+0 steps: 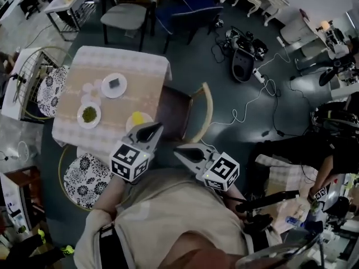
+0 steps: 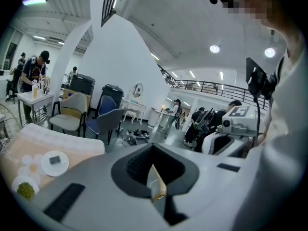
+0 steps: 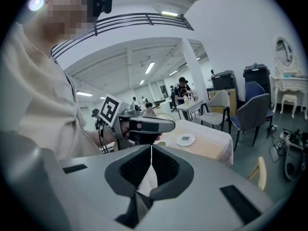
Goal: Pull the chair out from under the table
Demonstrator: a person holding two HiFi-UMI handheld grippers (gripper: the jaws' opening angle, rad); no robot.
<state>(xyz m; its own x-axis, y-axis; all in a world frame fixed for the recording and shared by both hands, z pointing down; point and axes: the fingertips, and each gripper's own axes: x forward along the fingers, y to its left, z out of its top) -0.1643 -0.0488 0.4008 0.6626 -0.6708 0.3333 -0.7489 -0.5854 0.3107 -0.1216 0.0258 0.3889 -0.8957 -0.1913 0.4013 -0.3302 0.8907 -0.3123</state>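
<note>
We see the chair [image 1: 178,112] at the middle of the head view, its dark seat pushed partly under the right edge of the table [image 1: 120,63] and its curved wooden backrest [image 1: 206,108] toward the right. The left gripper [image 1: 157,128] and the right gripper [image 1: 178,149] hang side by side just below the chair, both with jaws pressed together on nothing. Each one's own view shows its tips meeting. On the tablecloth lie a white plate [image 1: 114,85] with a dark block, a plate of green bits [image 1: 88,115] and a yellow plate [image 1: 137,119] near the left gripper. Two floral-cushioned seats [image 1: 84,175] stand along the table's left side. White cables [image 1: 247,108] run over the floor right of the backrest, up to a black device [image 1: 242,63]. A grey chair [image 1: 126,15] and a blue chair [image 1: 188,15] stand at the upper edge. The left gripper view alone shows a person standing [image 2: 36,73] at a far bench, upper left. The right gripper view alone shows a white dressing table [image 3: 288,85] with a mirror, far right. Each marker cube [image 1: 130,161] bears black-and-white square patterns.
</note>
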